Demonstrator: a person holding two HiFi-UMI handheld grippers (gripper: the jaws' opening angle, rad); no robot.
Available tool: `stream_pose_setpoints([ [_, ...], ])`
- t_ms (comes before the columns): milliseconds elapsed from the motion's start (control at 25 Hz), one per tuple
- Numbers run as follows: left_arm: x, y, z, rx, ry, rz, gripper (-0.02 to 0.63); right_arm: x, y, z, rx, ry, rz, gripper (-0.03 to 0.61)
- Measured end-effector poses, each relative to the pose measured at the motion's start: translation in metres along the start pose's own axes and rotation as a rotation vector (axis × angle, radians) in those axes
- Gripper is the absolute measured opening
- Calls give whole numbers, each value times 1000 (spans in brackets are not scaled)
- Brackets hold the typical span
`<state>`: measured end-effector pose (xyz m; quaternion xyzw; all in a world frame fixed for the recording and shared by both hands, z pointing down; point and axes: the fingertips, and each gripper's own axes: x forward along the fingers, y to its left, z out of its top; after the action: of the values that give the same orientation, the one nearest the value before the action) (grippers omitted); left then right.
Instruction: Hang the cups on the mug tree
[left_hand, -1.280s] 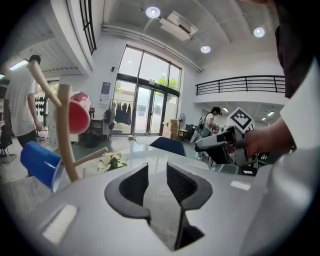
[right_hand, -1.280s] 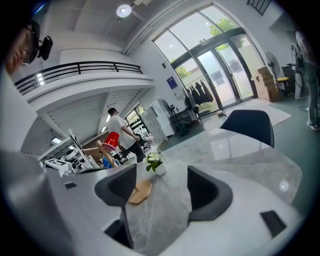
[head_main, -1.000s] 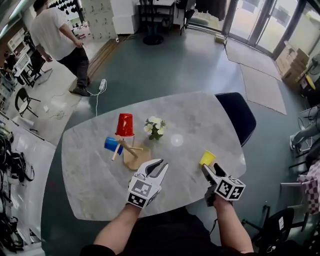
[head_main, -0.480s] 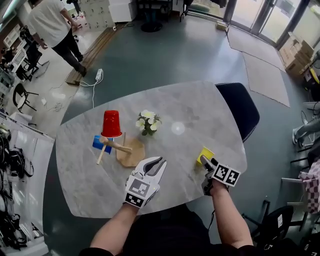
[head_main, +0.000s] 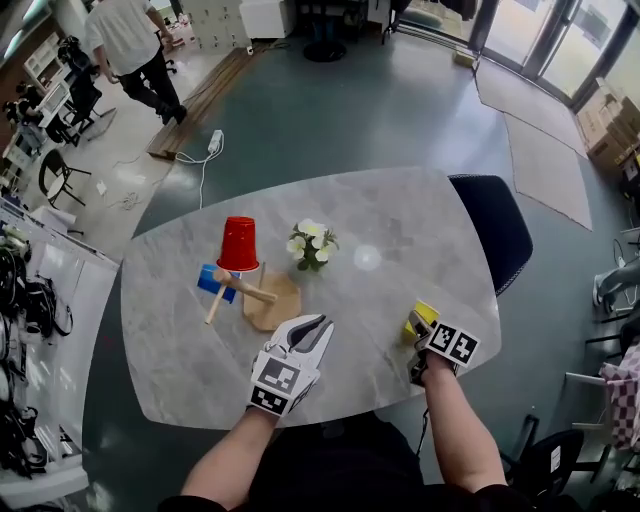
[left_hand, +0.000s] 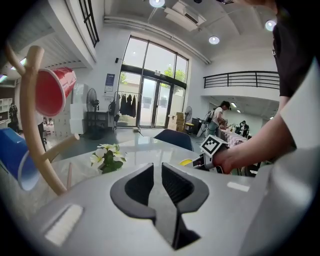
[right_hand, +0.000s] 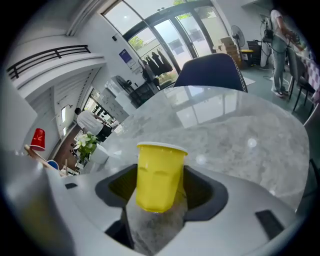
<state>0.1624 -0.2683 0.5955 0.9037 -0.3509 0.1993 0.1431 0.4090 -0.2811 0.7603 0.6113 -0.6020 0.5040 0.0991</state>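
The wooden mug tree (head_main: 263, 297) stands left of the table's middle, with a red cup (head_main: 238, 244) upside down on its top peg and a blue cup (head_main: 214, 282) on a left peg. In the left gripper view the red cup (left_hand: 50, 92) and blue cup (left_hand: 18, 161) hang at far left. My left gripper (head_main: 312, 327) hovers just right of the tree's base, its jaws a narrow slit apart with nothing between them. Near the table's right edge my right gripper (head_main: 421, 323) is shut on a yellow cup (right_hand: 159, 175), which stands upright with its rim up.
A small pot of white flowers (head_main: 312, 243) stands behind the tree. A dark blue chair (head_main: 490, 230) is pushed to the marble table (head_main: 400, 230) at the far right. A person (head_main: 130, 45) walks on the floor at the back left, near a power strip (head_main: 212, 140).
My right gripper has moved forward and taken the yellow cup between its jaws. The left gripper's jaws have narrowed slightly. The person at the back has walked further off.
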Motion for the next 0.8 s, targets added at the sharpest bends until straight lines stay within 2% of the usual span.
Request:
stream_pose_setpoints([
  [80,-5,5,5,-9,-6,21,60,0,3,2,-26,9,2,279],
  [240,-17,12,8,-21,-19,67,57,-5,14,13,-53,2,49,272],
  [400,-32,21,17,-11,-32,121,55,-20,48,41,-155,-40,125,270],
  [560,-50,32,30,-13,-59,191,55,-41,92,70,-243,-96,226,270],
  [800,-79,49,50,-31,-109,270,54,-82,179,103,-387,-202,426,268],
])
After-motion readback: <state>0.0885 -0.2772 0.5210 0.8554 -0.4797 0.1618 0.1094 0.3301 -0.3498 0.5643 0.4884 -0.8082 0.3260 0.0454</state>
